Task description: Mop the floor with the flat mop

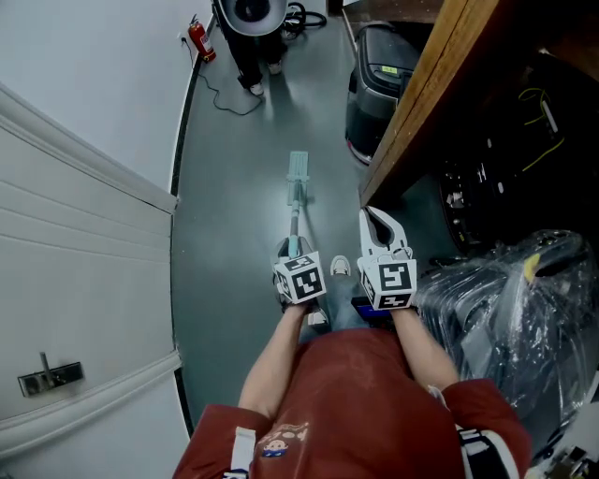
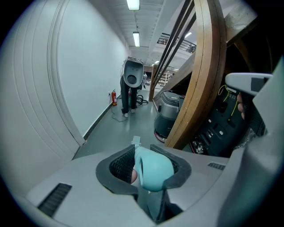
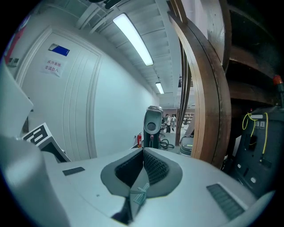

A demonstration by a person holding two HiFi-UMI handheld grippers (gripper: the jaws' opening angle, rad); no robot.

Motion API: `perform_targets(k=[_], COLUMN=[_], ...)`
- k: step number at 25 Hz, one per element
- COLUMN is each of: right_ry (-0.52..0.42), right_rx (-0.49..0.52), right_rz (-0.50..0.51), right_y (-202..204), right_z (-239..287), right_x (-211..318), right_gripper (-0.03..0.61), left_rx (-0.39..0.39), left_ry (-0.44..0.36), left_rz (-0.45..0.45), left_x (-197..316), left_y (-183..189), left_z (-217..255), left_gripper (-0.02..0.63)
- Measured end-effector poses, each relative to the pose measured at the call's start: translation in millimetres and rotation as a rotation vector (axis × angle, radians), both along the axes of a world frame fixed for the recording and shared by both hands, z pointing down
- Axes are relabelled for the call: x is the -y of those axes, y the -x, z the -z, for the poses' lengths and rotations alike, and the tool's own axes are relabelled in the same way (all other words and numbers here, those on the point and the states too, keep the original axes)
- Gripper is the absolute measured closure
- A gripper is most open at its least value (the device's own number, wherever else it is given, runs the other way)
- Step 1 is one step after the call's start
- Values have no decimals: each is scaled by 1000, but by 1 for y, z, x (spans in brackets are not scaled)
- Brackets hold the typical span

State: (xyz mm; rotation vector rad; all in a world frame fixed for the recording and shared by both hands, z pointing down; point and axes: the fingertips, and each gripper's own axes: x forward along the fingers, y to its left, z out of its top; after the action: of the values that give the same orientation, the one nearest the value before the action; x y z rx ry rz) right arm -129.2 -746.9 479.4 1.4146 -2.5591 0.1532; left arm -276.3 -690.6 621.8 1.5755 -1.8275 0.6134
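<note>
The flat mop lies out ahead of me on the grey floor, its pale teal head (image 1: 298, 168) far from my feet and its thin pole (image 1: 294, 223) running back to my left gripper (image 1: 294, 253). That gripper is shut on the teal handle grip (image 2: 153, 170), which fills the space between its pads; the mop head (image 2: 136, 141) shows just beyond. My right gripper (image 1: 371, 219) is held to the right of the pole, apart from it. Its pads (image 3: 151, 167) meet with nothing between them, so the right gripper (image 3: 143, 165) is shut and holds nothing.
A slanted wooden beam (image 1: 421, 94) runs along the right. A dark floor-scrubbing machine (image 1: 374, 84) stands beside it. Plastic-wrapped goods (image 1: 510, 309) are at my right. White panelled doors (image 1: 75, 271) line the left. Far ahead are a fire extinguisher (image 1: 198, 39), a cable and a dark machine (image 1: 251, 19).
</note>
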Motion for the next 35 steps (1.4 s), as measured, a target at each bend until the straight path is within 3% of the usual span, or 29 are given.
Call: perform_targets(k=[15,35], right_ry=[-3,-22], right_rx=[0,19], right_rz=[-43,13], right_y=[-31,-107], right_z=[7,18], right_x=[-129,-265], right_gripper=[561,561], left_rx=[8,3], left_ry=[-25,0], left_rz=[-25,36], left_x=[-119,-264], left_y=[-22,-101], left_z=[7,12], left_gripper=[491,491])
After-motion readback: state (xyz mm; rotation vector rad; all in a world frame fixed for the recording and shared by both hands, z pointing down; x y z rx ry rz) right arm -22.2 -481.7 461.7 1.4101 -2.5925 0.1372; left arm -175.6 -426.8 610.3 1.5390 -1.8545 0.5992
